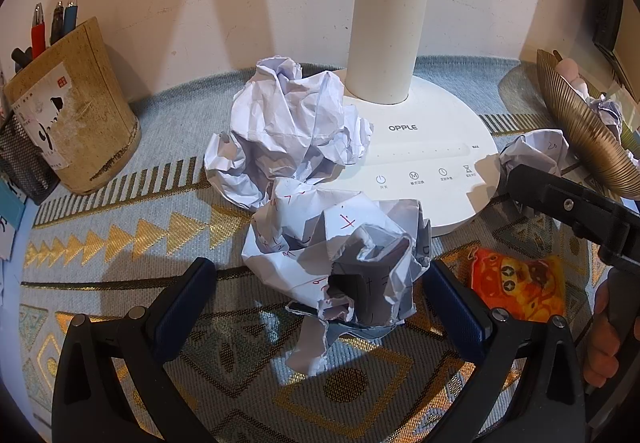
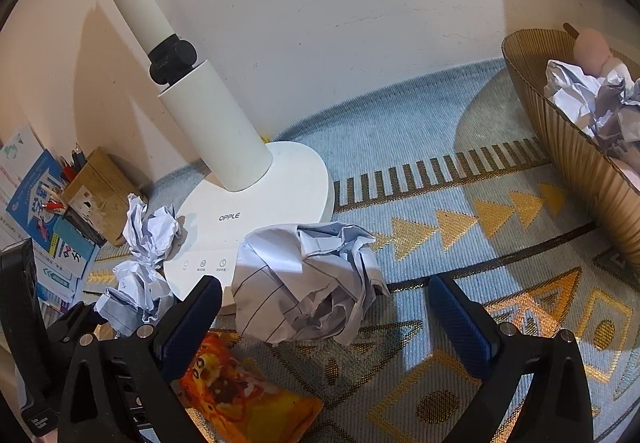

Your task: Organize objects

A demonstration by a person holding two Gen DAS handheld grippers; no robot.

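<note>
A crumpled paper [image 1: 340,263] with red marks was flanked by the wide-open left gripper [image 1: 320,299]; "OPPLE" was printed on the lamp base [image 1: 424,163]. The right gripper [image 2: 324,319] was likewise spread wide.

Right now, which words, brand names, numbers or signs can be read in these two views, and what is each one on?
"OPPLE": on the white lamp base, readable in both views.
"MAX": at the end of the base's dotted slider row.
Captions under the four button icons: too small to read.
"20": handwritten on the crumpled paper by the gold basket.
Pen holder label: blurred.
Book covers: print unreadable.
</note>
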